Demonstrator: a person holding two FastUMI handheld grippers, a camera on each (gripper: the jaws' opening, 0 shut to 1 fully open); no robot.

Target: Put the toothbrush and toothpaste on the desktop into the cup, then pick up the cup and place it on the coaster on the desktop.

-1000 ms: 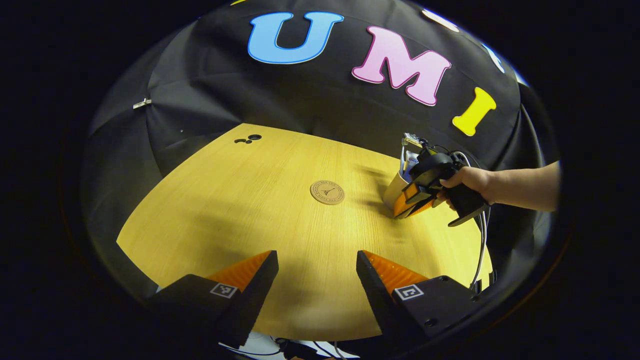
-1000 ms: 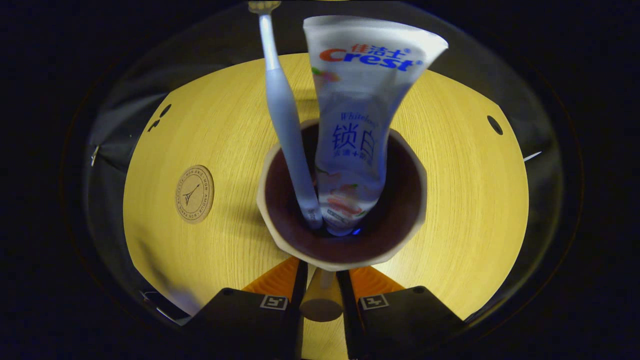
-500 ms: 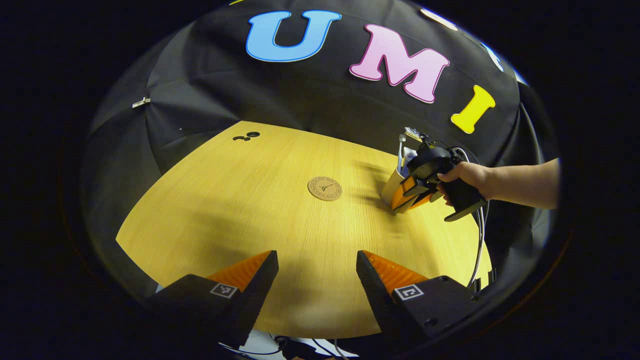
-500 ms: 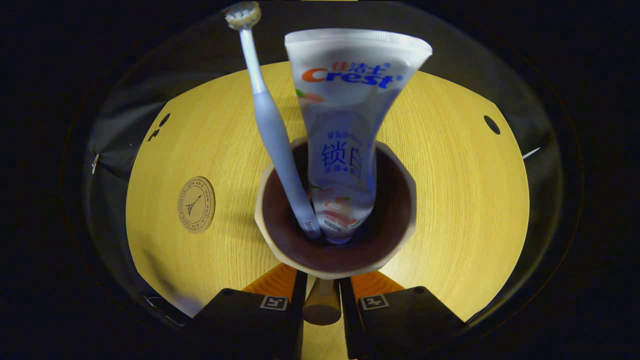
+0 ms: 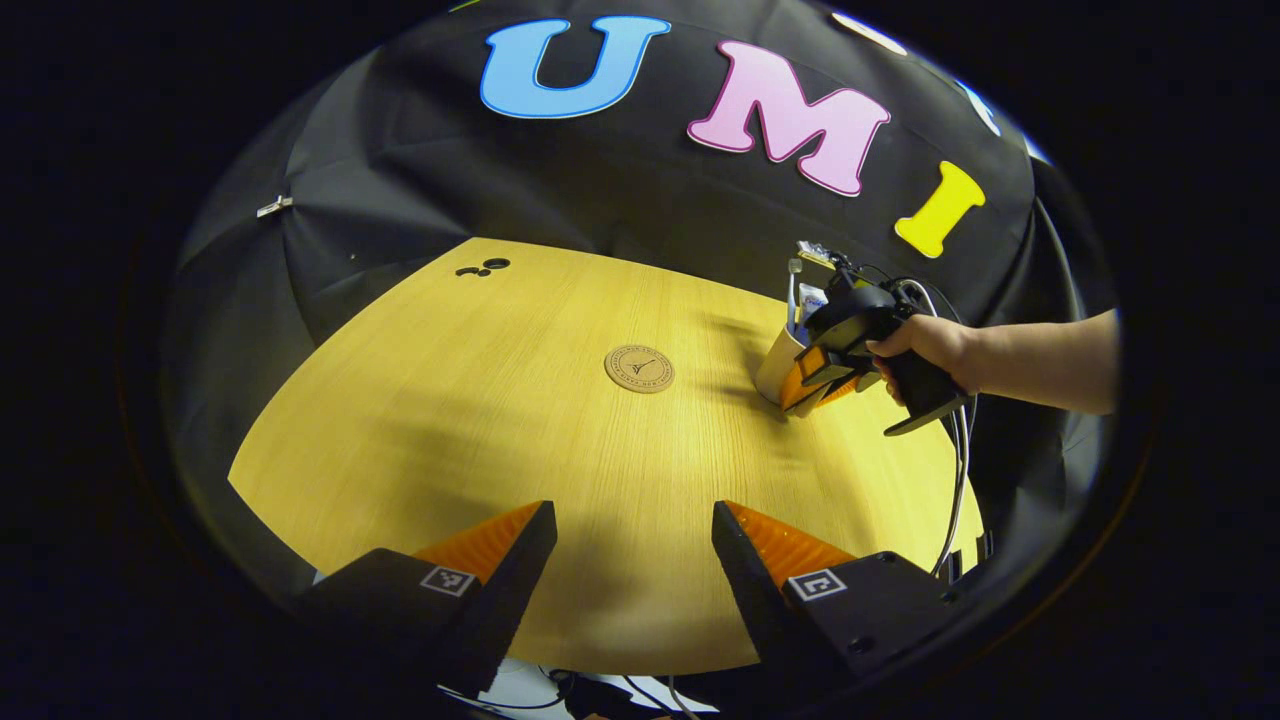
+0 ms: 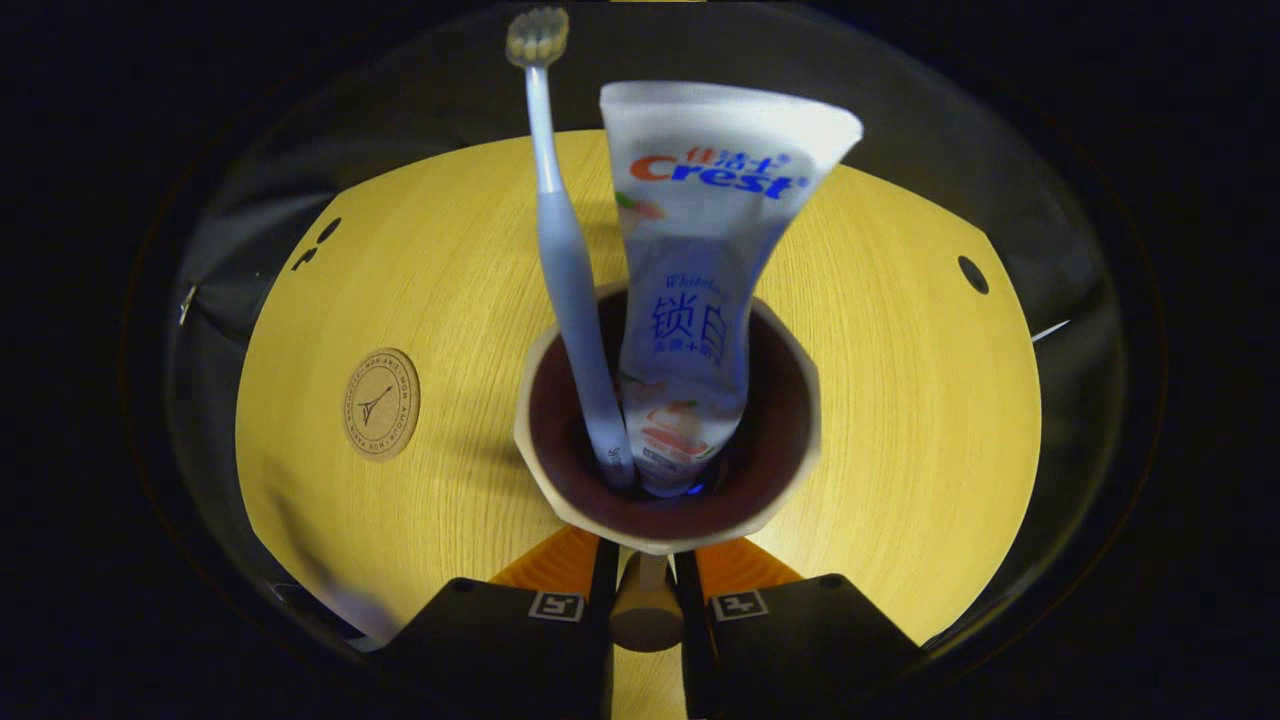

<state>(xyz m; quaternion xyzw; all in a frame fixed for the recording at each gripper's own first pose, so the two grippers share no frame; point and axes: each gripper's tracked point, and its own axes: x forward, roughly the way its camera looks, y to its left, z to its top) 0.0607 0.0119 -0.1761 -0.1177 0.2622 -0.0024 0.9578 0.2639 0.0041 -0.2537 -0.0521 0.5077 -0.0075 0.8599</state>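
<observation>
The left gripper [image 5: 630, 520] is hovering with jaws apart, holding nothing. The cork coaster [image 6: 381, 403] is lying left of the cup [image 6: 668, 520], well apart. The right gripper [image 6: 645, 575] is clamping the cup's handle, with 2 items, toothbrush [image 6: 570, 290] and toothpaste tube [image 6: 700, 270], standing inside. Tilting could tip the top-heavy tube out.

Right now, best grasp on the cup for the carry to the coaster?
Probably the handle, where the right gripper is shut already. It sticks out from the cup on the gripper's side, so come in level from there. The toothbrush and toothpaste stand tall out of the mouth, blocking a top grasp.
</observation>
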